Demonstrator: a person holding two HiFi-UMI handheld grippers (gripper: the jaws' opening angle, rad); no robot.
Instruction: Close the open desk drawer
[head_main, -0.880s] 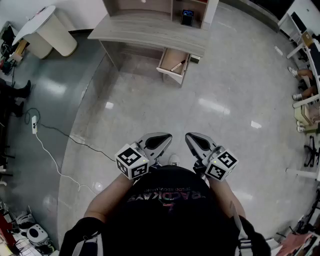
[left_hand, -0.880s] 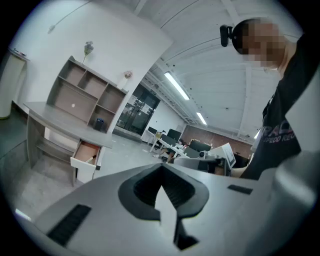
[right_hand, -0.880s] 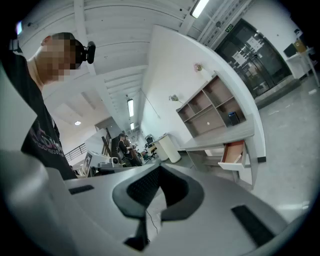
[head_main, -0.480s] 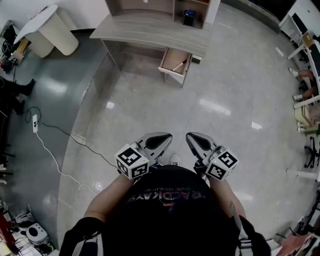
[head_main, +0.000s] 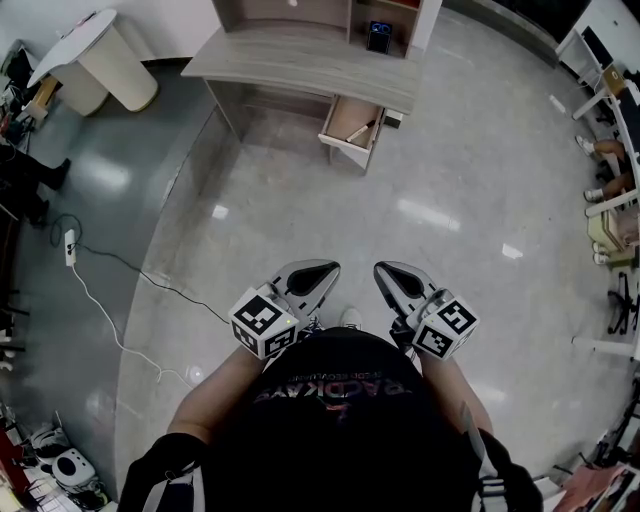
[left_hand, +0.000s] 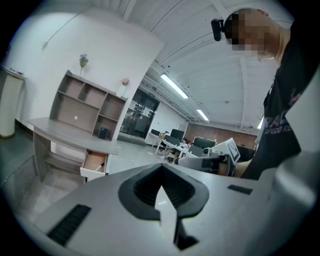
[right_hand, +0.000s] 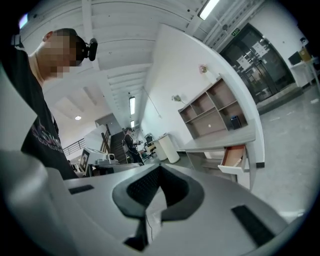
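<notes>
Head view looks steeply down, well short of the desk (head_main: 290, 62); both gripper views face that distant desk, shared by all.

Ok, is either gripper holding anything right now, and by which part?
Nothing held: left gripper and right gripper are both shut, empty, far from the open drawer.

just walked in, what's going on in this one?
A person stands on the pale floor, well back from the grey desk, holding a gripper in each hand near the waist. The left gripper and right gripper are both shut, nothing between the jaws. The desk drawer hangs open with a pale stick-like item inside; neither gripper is near it, so closing has not yet begun.
</notes>
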